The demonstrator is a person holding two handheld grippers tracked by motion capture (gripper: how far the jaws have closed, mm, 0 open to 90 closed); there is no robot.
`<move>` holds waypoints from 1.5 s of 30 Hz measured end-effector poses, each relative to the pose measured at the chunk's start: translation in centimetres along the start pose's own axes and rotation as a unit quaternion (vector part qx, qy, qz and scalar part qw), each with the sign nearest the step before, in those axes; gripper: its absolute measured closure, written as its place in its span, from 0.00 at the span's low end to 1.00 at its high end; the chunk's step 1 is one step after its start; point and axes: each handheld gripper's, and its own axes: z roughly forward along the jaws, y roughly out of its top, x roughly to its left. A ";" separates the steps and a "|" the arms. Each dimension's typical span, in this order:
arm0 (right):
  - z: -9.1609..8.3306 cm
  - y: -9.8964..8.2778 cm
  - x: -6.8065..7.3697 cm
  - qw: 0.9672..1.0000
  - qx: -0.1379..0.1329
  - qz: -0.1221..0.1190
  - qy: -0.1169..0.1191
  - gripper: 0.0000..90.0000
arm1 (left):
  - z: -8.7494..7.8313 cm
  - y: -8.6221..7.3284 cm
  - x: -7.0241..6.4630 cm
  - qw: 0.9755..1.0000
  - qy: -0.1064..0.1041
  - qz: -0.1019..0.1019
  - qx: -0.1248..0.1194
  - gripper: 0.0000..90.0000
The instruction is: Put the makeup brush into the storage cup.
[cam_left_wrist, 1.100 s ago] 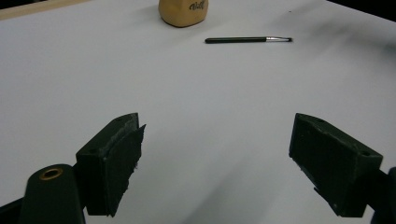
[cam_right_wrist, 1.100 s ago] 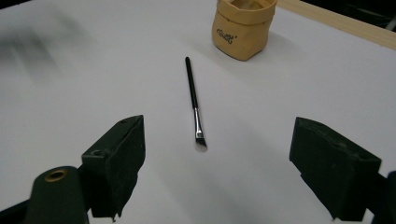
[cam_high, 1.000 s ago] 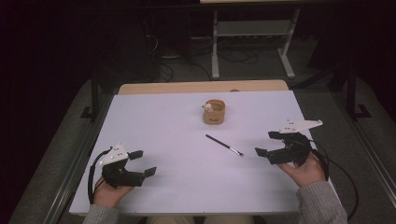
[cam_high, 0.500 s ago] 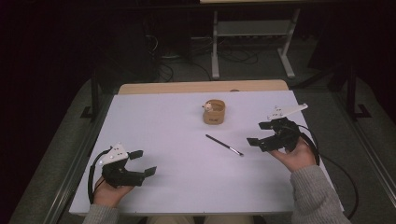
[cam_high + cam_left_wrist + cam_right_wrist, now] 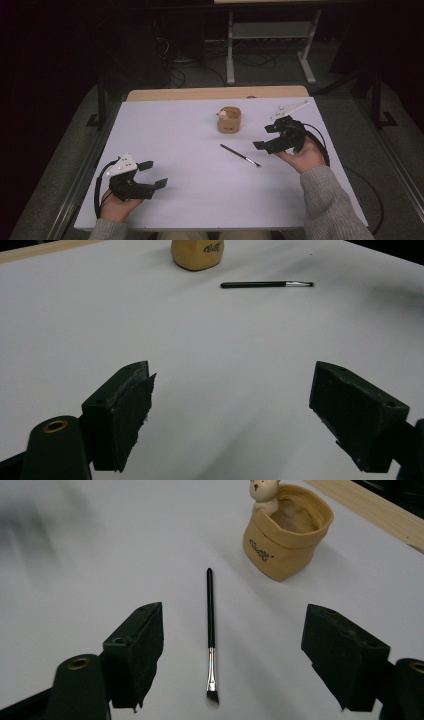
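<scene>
The right gripper has its jaws standing wide with nothing clamped between them, though they have just been closing a little; in the right gripper view the gap between them frames the brush, which lies flat on the white surface below them and untouched by either jaw. The brush has a thin black handle, a short metal ferrule and an angled tip; in that view the tip points toward the camera and the handle end points away, toward the tan pouch. In the high view the right gripper hovers just to the right of the brush, near its bristle end, held in the person's right hand, with a grey sleeve reaching in from the bottom edge. The pouch stands upright beyond the brush, apart from it, open at the top, with a small pale bear figure perched on its rim and dark lettering on its side. The left gripper rests low at the near left of the surface, well apart from the brush, its jaws also wide and holding nothing; in the left gripper view the brush and the pouch lie far ahead of it. A pale wooden strip borders the far edge of the surface.
</scene>
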 end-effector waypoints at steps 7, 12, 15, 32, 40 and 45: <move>1.4 1.0 -0.2 1.000 0.015 0.000 0.010 0.29 | 0.0 0.0 0.0 1.000 -0.001 -0.001 -0.001 0.18; 2.5 1.7 -0.1 1.000 0.022 -0.001 0.013 0.30 | 0.0 0.1 0.0 1.000 -0.001 0.001 0.001 0.18; 3.5 2.1 0.0 0.999 0.031 -0.005 0.016 0.31 | 0.0 0.1 0.0 1.000 -0.002 -0.001 -0.001 0.18; 7.5 2.0 -0.4 0.997 0.073 0.000 0.024 0.40 | 0.1 0.1 0.0 1.000 -0.004 -0.002 -0.003 0.18; 8.3 1.8 -0.6 0.996 0.084 0.005 0.025 0.43 | 0.0 0.1 0.0 1.000 -0.004 -0.001 -0.002 0.18; 9.0 1.5 -0.6 0.995 0.091 0.004 0.029 0.45 | 0.1 0.1 0.0 1.000 -0.004 -0.001 -0.003 0.18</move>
